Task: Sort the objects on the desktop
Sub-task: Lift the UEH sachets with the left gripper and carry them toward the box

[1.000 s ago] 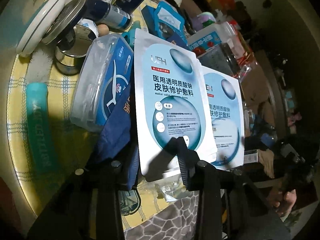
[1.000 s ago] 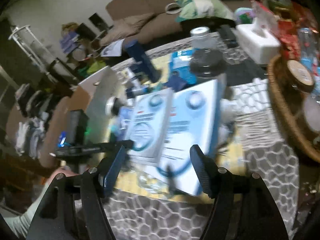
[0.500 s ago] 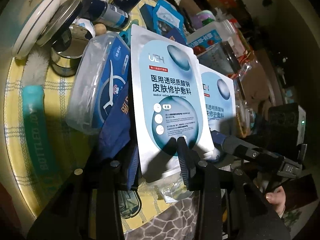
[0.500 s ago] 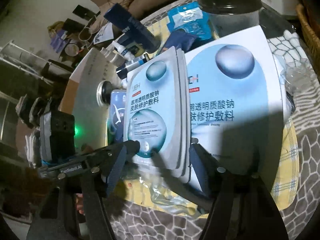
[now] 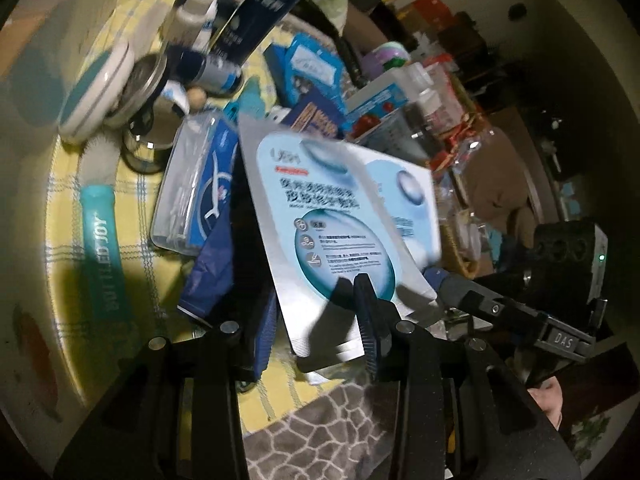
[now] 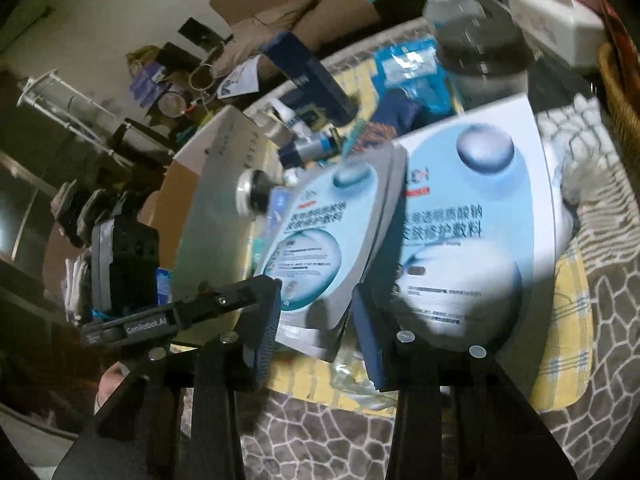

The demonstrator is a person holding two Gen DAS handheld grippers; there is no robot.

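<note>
A stack of white and blue face-mask packets point(image 5: 320, 216) stands tilted between the jaws of my left gripper point(image 5: 316, 320), which is shut on its lower edge. The same stack shows in the right wrist view point(image 6: 320, 240), and my right gripper point(image 6: 316, 320) has its jaws on either side of the stack's lower edge, closed in on it. A second, larger mask packet point(image 6: 472, 232) lies flat to the right on the yellow checked cloth point(image 6: 568, 312).
A clear floss-pick box point(image 5: 192, 192), a teal tube point(image 5: 104, 248), a metal cup point(image 5: 148, 120), bottles and a dark blue box point(image 5: 264, 8) crowd the tray. A dark-capped water bottle point(image 6: 480, 52) and a wicker basket point(image 6: 616, 92) stand far right.
My right gripper has moved in and narrowed its jaws around the mask stack. The stack has tilted and lifted in my left gripper.
</note>
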